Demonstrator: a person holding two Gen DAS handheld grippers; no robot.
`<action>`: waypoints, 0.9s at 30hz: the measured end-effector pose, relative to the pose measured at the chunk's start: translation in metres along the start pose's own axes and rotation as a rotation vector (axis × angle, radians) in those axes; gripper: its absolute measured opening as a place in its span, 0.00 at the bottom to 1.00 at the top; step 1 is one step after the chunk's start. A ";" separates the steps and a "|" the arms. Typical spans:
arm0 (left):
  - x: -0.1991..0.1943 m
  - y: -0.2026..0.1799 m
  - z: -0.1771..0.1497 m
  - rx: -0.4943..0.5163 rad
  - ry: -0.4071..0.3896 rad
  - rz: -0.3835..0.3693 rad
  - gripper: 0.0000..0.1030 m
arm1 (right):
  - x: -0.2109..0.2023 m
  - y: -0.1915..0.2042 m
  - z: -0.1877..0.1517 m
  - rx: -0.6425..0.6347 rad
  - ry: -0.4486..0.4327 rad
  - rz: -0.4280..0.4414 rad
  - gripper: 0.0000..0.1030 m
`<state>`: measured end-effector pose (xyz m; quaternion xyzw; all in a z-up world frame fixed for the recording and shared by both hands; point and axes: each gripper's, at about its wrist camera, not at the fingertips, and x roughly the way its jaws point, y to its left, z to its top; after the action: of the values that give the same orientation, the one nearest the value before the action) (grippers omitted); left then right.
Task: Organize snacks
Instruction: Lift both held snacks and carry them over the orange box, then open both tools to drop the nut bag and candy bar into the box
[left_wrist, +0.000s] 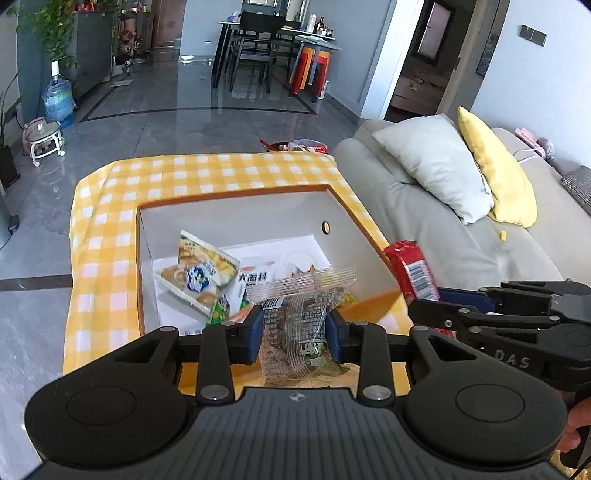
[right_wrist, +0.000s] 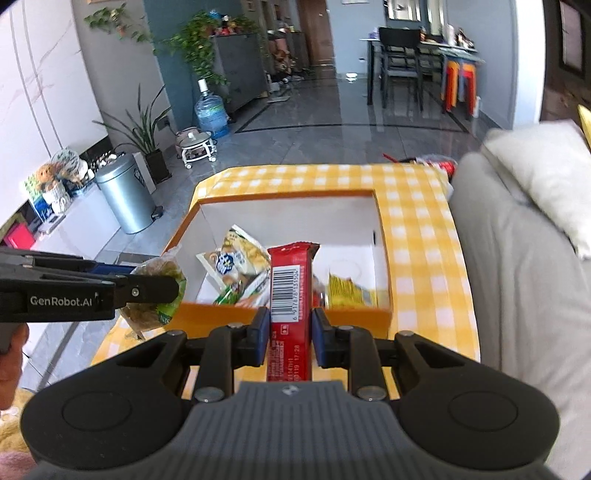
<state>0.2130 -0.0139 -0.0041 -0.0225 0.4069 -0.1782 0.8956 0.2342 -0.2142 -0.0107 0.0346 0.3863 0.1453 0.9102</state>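
Presently: left tool (left_wrist: 294, 334) clamps clear packet (left_wrist: 299, 325), right tool (right_wrist: 290, 334) clamps red bar (right_wrist: 290, 291); slick wrappers may slip, missing box (left_wrist: 236, 201) at centre frame.

yellow checked table (left_wrist: 221, 173) bears open snack box (left_wrist: 236, 218).

The left tool (left_wrist: 294, 334) and the right tool (right_wrist: 289, 334) angle downward side by side, each clamped on a packet.
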 end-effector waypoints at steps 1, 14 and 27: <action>0.002 0.002 0.004 -0.002 0.002 -0.004 0.37 | 0.005 0.002 0.005 -0.016 0.000 -0.001 0.21; 0.063 0.025 0.039 0.028 0.167 0.087 0.37 | 0.087 0.011 0.048 -0.161 0.068 -0.044 0.20; 0.130 0.062 0.044 0.107 0.372 0.272 0.38 | 0.181 0.005 0.057 -0.308 0.244 -0.166 0.20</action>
<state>0.3423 -0.0047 -0.0800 0.1133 0.5540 -0.0786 0.8210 0.3930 -0.1539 -0.0947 -0.1546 0.4683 0.1299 0.8602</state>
